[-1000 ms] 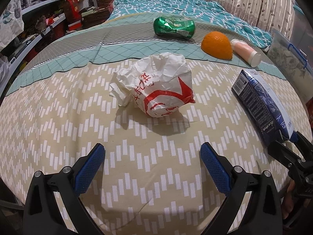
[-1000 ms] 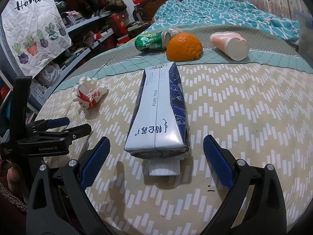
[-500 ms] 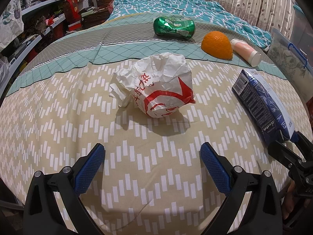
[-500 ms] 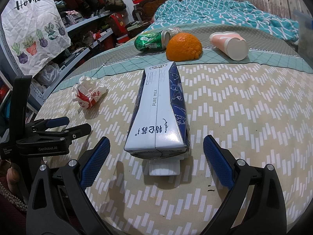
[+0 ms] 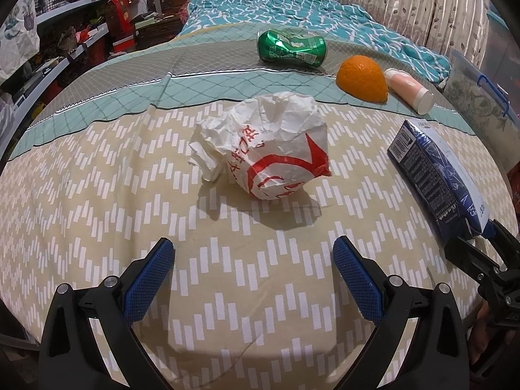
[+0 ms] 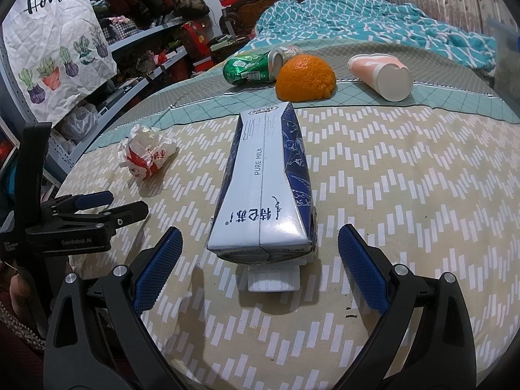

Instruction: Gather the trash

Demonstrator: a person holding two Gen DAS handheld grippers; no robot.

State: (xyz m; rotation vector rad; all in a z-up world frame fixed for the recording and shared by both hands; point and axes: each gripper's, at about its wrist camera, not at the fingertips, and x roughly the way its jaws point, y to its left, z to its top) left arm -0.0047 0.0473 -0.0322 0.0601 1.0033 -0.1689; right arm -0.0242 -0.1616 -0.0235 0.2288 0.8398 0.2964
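A crumpled white and red paper wrapper [image 5: 266,152] lies on the bed just ahead of my open, empty left gripper [image 5: 253,276]; it also shows in the right wrist view [image 6: 146,156]. A blue and white milk carton [image 6: 266,191] lies flat on the bed, its near end just ahead of my open, empty right gripper [image 6: 260,266]; the carton also shows in the left wrist view [image 5: 438,175]. Farther back lie a dented green can [image 5: 291,48], an orange half [image 5: 362,78] and a pink cup [image 5: 409,91] on its side.
The bed has a beige zigzag cover [image 5: 97,195] with a teal band behind it and a teal quilt [image 5: 292,9] at the back. Cluttered shelves [image 6: 130,58] stand on the left. A clear storage bin [image 5: 477,104] stands at the right.
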